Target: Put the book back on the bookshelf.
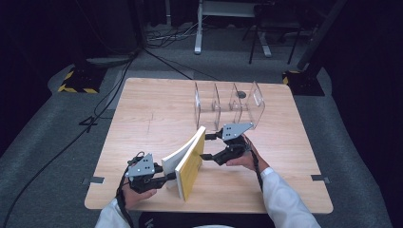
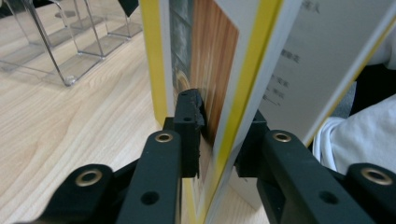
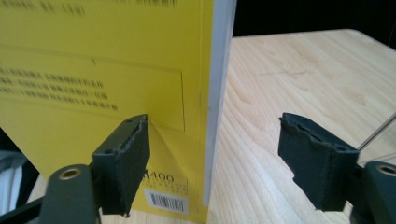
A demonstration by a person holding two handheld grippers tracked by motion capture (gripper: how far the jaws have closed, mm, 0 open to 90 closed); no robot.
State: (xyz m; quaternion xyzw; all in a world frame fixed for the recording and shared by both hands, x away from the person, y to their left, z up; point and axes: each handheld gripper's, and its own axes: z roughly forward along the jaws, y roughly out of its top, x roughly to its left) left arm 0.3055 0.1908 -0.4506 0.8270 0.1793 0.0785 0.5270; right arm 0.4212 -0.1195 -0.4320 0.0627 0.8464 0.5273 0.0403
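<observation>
A yellow book (image 1: 190, 161) stands on its bottom edge near the table's front, leaning to the left with its pages slightly fanned. My left gripper (image 1: 172, 178) holds its near end. In the left gripper view the book (image 2: 219, 70) runs up between the jaws (image 2: 222, 135), and the left pad (image 2: 191, 112) lies against the printed cover. My right gripper (image 1: 205, 146) is at the book's far end with its jaws wide apart. In the right gripper view the book's edge (image 3: 215, 93) stands between the jaws (image 3: 212, 163), with a clear gap to the right pad (image 3: 313, 163).
A clear acrylic rack (image 1: 228, 107) with several upright dividers stands on the wooden table (image 1: 142, 118) just behind the right gripper, and its slots (image 2: 60, 42) face the book. Cables and stands lie on the floor beyond the table.
</observation>
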